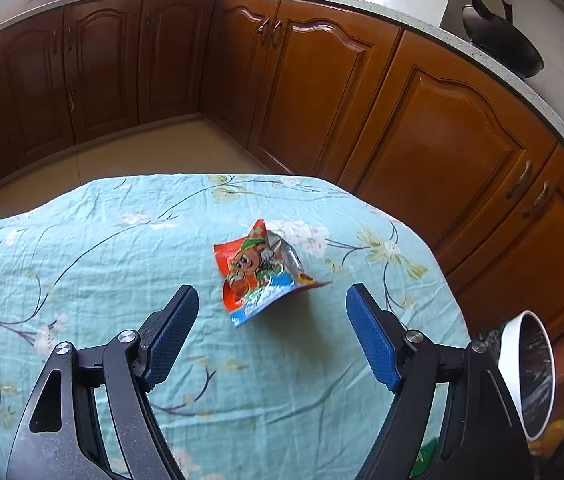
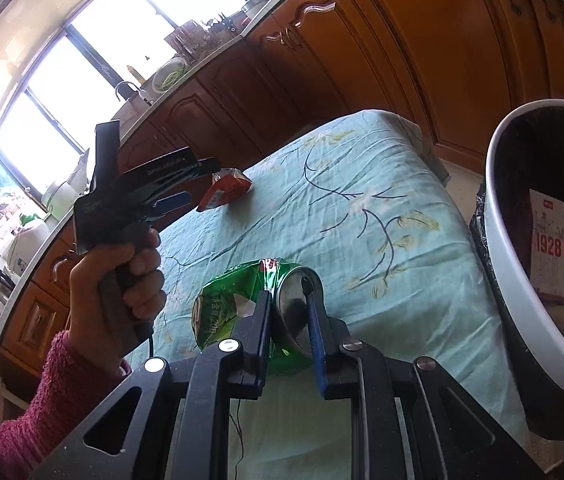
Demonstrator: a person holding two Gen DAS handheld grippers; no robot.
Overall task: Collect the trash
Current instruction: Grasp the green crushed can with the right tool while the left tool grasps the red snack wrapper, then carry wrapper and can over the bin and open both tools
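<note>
Over the floral tablecloth [image 1: 82,264] my left gripper [image 1: 272,320] hangs wide apart near the snack wrapper [image 1: 260,272]; my right gripper [image 2: 289,332] pinches the crushed green can [image 2: 234,312] beside the bin [image 2: 505,264]

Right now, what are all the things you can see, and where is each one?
Can: one, green, crushed, clamped in the right gripper above the table.
Wrapper: one, orange and silver, lying on the cloth ahead of the left gripper.
Bin: one, white rim, dark inside, beside the table on the right, paper scraps in it.
Cloth: one, teal with flowers, covering the table.
Cabinets: a row, brown wood, behind the table.
Pan: one, black, on the counter.
Left gripper: open, hovering just short of the wrapper.
Right gripper: shut on the can.
Hand: one, pink sleeve, holding the left gripper.
</note>
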